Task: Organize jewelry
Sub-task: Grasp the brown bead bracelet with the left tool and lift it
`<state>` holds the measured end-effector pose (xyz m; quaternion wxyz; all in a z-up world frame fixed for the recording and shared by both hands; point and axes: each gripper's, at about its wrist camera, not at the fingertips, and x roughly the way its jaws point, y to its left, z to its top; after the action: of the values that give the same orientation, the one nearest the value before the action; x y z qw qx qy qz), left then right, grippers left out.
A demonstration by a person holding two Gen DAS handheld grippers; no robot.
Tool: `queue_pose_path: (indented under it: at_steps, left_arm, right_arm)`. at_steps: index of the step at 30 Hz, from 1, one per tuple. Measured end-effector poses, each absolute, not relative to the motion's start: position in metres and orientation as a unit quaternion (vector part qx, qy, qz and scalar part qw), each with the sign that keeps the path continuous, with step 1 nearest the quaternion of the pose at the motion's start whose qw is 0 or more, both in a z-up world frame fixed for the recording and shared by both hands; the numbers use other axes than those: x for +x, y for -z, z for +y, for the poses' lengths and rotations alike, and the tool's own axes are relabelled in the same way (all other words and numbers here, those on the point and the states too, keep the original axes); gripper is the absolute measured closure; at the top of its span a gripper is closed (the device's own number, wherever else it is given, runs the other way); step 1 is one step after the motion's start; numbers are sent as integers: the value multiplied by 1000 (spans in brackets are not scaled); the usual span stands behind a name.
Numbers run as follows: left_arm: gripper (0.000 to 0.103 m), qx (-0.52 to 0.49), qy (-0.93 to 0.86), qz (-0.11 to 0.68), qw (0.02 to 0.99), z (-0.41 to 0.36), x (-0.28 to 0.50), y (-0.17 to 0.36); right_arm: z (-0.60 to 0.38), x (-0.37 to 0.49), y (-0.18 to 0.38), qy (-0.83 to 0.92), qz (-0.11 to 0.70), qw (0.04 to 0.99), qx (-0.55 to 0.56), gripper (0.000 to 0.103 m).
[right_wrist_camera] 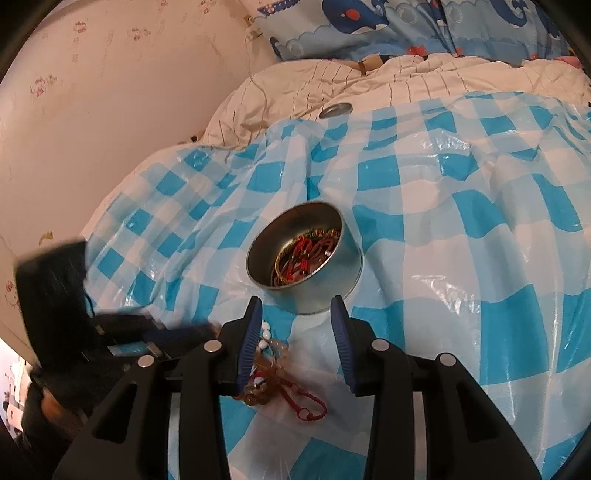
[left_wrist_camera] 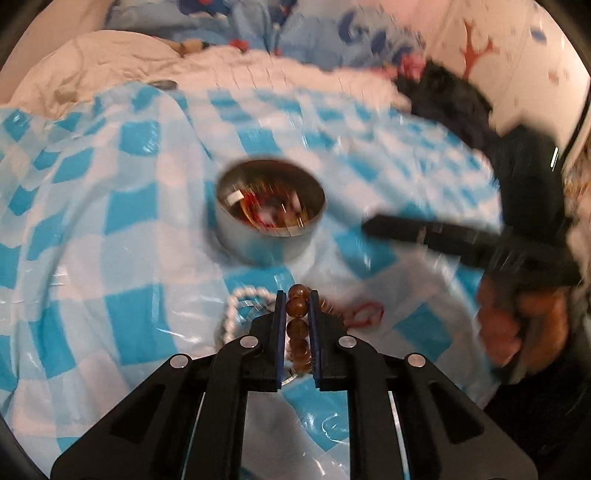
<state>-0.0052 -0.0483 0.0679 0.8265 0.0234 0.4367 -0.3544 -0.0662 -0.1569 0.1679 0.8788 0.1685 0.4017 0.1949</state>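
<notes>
My left gripper (left_wrist_camera: pixel 297 295) is shut on a brown bead bracelet (left_wrist_camera: pixel 297 321), its beads lined up between the pads, just in front of a round metal tin (left_wrist_camera: pixel 266 236) holding red and gold jewelry. A white bead bracelet (left_wrist_camera: pixel 231 314) and a red cord bracelet (left_wrist_camera: pixel 365 313) lie on the cloth beside the fingers. My right gripper (right_wrist_camera: pixel 297 306) is open and empty, just short of the tin (right_wrist_camera: pixel 314 291). Below it lie a red cord bracelet (right_wrist_camera: pixel 308 404), amber beads (right_wrist_camera: pixel 264 384) and white beads (right_wrist_camera: pixel 264 339). The left gripper (right_wrist_camera: pixel 173 338) shows blurred at the left.
A blue-and-white checked plastic cloth (right_wrist_camera: pixel 461 258) covers the bed. The tin's lid (right_wrist_camera: pixel 335 109) lies on the white quilt (right_wrist_camera: pixel 314 85) behind. Whale-print pillows (right_wrist_camera: pixel 369 26) sit at the back, a wall (right_wrist_camera: pixel 110 92) at the left. The right gripper and hand (left_wrist_camera: pixel 498 251) show blurred.
</notes>
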Motion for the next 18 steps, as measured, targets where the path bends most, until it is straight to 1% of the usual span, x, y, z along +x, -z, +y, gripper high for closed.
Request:
queue_pose_path:
  at_steps: [4, 12, 13, 16, 18]
  left_arm:
    - [93, -9, 341, 423, 840, -28, 2, -81]
    - [93, -31, 336, 410, 847, -12, 4, -90]
    - [93, -32, 336, 410, 847, -12, 5, -90]
    - [93, -33, 333, 409, 849, -11, 4, -91]
    - [93, -36, 333, 408, 849, -9, 4, -92]
  right_arm:
    - [-144, -65, -160, -210, 419, 871, 147, 65]
    - [-104, -68, -144, -233, 440, 864, 77, 65]
    - [-100, -68, -143, -235, 441, 863, 70, 67]
    - [-91, -69, -139, -238, 440, 864, 52, 70]
    - [-84, -69, -135, -241, 443, 863, 39, 74]
